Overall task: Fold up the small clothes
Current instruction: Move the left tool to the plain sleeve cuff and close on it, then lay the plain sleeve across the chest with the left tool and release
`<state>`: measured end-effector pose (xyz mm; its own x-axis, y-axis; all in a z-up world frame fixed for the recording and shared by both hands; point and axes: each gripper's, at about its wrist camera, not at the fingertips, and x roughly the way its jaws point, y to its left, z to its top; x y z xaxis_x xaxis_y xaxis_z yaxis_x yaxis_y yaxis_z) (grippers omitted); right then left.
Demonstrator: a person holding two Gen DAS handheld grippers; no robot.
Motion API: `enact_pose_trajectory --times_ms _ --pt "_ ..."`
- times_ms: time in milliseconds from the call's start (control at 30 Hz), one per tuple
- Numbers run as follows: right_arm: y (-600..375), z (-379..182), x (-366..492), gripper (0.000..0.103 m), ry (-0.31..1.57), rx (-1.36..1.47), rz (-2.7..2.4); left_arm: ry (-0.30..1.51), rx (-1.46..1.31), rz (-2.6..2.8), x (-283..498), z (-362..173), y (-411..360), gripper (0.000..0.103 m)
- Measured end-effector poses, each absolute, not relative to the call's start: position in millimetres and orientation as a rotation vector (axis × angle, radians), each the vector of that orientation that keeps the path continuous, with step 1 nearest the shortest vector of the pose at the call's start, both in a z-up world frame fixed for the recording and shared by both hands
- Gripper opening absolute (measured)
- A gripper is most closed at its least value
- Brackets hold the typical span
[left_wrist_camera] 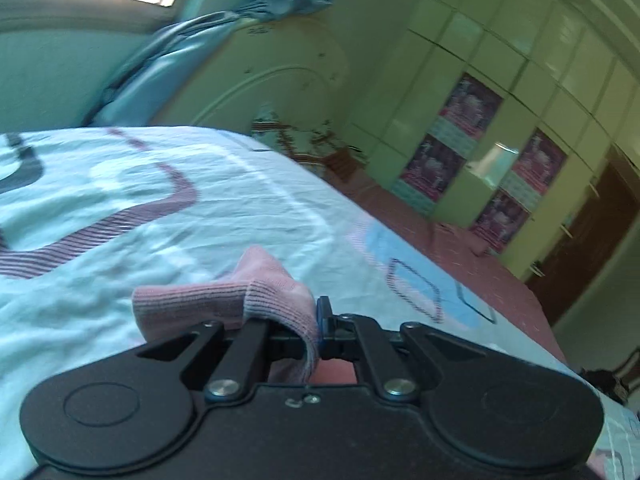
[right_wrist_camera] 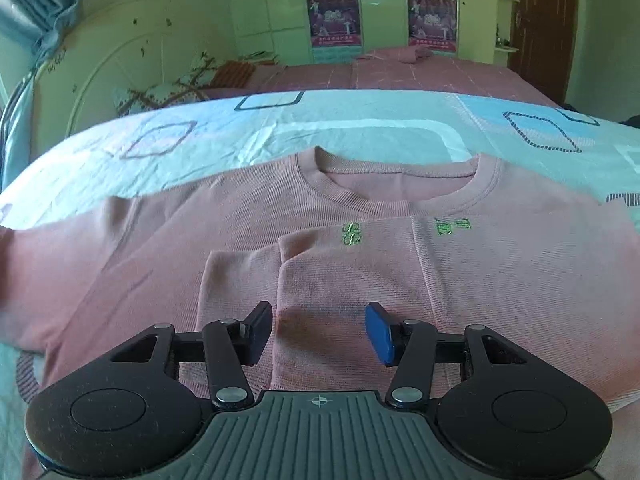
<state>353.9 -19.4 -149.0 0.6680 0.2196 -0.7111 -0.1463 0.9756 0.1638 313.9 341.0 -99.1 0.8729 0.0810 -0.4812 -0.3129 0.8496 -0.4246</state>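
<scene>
The sweater [right_wrist_camera: 500, 264] is dusty pink with small green embroidery at its chest, and its ribbed cuff [left_wrist_camera: 224, 304] shows the same pink. The bed sheet [right_wrist_camera: 360, 128] beneath is pale blue-white, patterned with striped purple loops and blue squares. At twelve o'clock, the wardrobe [right_wrist_camera: 384, 4] is pale green.

Pink sweater [right_wrist_camera: 500, 280] sleeves run off both edges; wall posters [right_wrist_camera: 334, 20] illegible
</scene>
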Motion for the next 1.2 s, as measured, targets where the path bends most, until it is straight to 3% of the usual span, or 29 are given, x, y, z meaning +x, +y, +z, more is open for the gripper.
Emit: enact_pose_trajectory --times_ms 333,600,667,733,800,867,967,1067,1200 --pt "-74 -129 325 0.051 0.774 0.149 0.179 0.518 -0.371 -0.242 346 -81 149 0.003" --pt "-135 -125 294 0.052 0.781 0.197 0.119 0.654 -0.217 -0.412 359 -135 33 0.006" --pt "-143 -126 290 0.052 0.793 0.208 0.126 0.712 -0.125 -0.414 360 -152 15 0.025" --pt "-147 -125 285 0.052 0.797 0.223 0.141 0.777 -0.081 -0.421 358 -164 8 0.027" --pt "-149 -123 281 0.052 0.795 0.240 0.165 0.778 -0.056 -0.416 349 -164 12 0.037" --pt "-146 -120 280 0.052 0.789 0.251 0.193 0.748 -0.048 -0.381 333 -156 23 0.066" --pt "-131 -116 281 0.052 0.782 0.246 0.245 0.695 -0.030 -0.319 315 -140 48 0.070" --pt "-108 -113 282 0.075 0.770 0.222 0.302 0.688 -0.012 -0.236 302 -133 78 0.070" --pt "-70 -112 284 0.076 0.749 0.132 0.370 0.707 -0.021 -0.102 288 -138 123 0.070"
